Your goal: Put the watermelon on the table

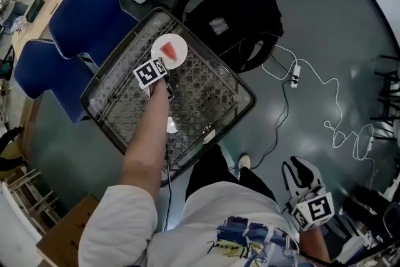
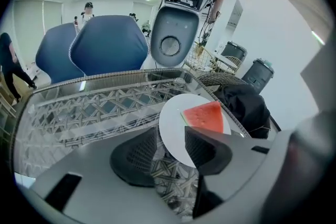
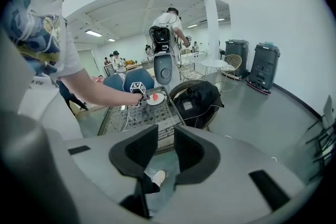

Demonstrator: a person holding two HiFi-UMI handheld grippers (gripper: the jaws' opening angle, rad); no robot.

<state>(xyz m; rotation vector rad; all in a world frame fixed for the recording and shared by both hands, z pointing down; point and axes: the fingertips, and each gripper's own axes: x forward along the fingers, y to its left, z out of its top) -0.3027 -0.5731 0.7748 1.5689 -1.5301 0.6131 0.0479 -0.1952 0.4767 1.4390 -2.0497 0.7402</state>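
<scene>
A red watermelon slice (image 1: 169,50) lies on a white plate (image 1: 179,58) that rests on the glass-topped wicker table (image 1: 212,97), near its far corner. My left gripper (image 1: 161,65) reaches over the table and stands open just short of the plate. In the left gripper view its jaws (image 2: 170,144) are spread, with the plate (image 2: 173,115) and the slice (image 2: 205,117) right ahead and nothing pressed between the pads. My right gripper (image 1: 299,167) hangs low at the right, away from the table, over the floor. Its jaws (image 3: 165,147) are open and empty.
Two blue chairs (image 1: 87,15) stand along the table's left side. A black bag sits on a round chair (image 1: 240,9) behind the table. White cables and a power strip (image 1: 295,75) trail over the floor at the right. A cardboard box (image 1: 69,234) stands at the lower left.
</scene>
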